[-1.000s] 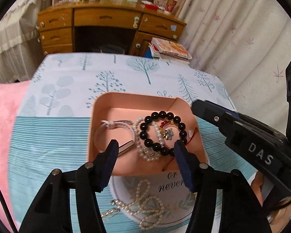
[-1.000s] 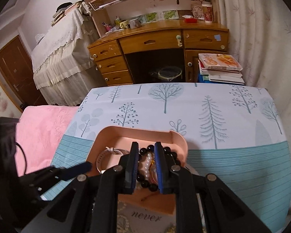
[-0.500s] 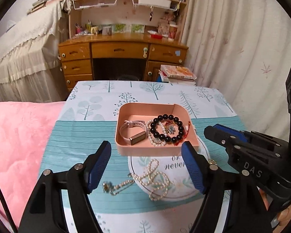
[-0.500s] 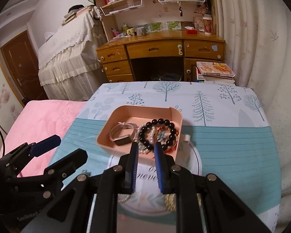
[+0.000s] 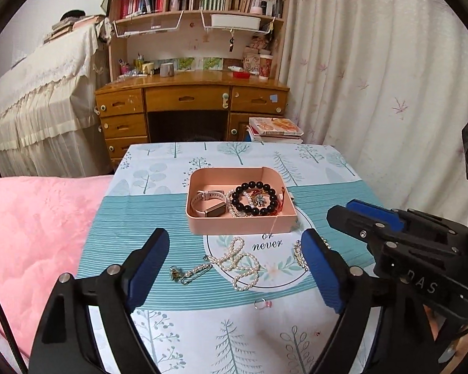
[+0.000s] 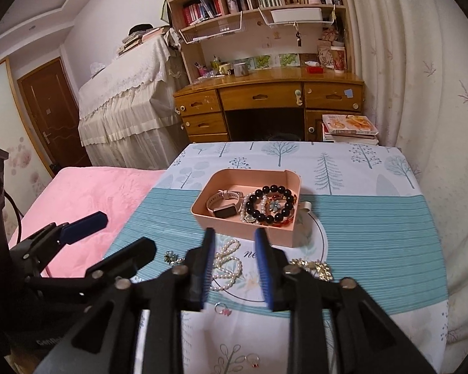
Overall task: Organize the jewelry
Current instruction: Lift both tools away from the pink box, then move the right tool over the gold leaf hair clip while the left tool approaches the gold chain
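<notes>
A pink tray point(image 5: 202, 224) point(image 6: 202, 215) on the tree-print tablecloth holds a pink watch point(image 5: 207, 204), a black bead bracelet point(image 5: 254, 198) point(image 6: 270, 202) and other pieces. In front of it lie a pearl necklace point(image 5: 241, 263) point(image 6: 226, 263), a brooch with pin point(image 5: 187, 272), a gold chain point(image 6: 315, 266) and a small ring point(image 5: 262, 304) point(image 6: 223, 308). My left gripper point(image 5: 235, 263) is open wide and empty, above the necklace area. My right gripper point(image 6: 235, 265) is open partway and empty, just behind the necklace.
A pink blanket point(image 5: 31, 233) lies at the table's left. A wooden desk point(image 5: 190, 99) and stacked books point(image 5: 274, 129) stand beyond the far edge. Curtains point(image 5: 374, 78) hang on the right. More small rings point(image 6: 252, 360) lie near the table's front edge.
Both grippers have pulled back and up from the tray. The right gripper's jaws have opened from nearly shut. The left gripper stays open.
</notes>
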Available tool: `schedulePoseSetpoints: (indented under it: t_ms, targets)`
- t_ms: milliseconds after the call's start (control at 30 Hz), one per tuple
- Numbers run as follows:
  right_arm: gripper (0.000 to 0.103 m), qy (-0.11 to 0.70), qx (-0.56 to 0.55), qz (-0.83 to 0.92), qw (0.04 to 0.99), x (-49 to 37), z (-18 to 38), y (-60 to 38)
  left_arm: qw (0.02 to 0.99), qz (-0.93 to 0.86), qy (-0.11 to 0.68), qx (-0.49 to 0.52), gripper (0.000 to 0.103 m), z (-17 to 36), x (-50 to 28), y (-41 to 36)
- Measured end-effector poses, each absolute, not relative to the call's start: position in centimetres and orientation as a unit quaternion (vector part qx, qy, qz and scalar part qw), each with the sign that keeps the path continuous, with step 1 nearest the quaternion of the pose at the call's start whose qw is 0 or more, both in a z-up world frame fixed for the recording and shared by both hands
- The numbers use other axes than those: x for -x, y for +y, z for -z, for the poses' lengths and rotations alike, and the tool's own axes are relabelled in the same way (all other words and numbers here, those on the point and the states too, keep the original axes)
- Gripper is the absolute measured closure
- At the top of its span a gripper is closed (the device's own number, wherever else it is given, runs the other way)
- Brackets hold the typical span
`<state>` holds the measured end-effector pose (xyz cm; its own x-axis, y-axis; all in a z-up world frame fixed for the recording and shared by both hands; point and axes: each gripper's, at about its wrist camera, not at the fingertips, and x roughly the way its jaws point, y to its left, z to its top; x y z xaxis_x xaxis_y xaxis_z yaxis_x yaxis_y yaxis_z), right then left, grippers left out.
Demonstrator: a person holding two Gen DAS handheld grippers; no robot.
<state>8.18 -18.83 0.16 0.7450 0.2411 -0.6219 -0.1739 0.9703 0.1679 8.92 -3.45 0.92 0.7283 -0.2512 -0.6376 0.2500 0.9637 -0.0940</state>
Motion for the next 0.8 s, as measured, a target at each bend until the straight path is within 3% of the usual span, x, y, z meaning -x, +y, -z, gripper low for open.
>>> schedulePoseSetpoints:
  t_ms: [800]
  targets:
    - [0.067, 0.37, -0.052, -0.099, 0.923, -4.9, 4.0, -20.7, 0.92, 0.135, 0.367, -0.032, 0.014, 3.5, -5.3, -3.9]
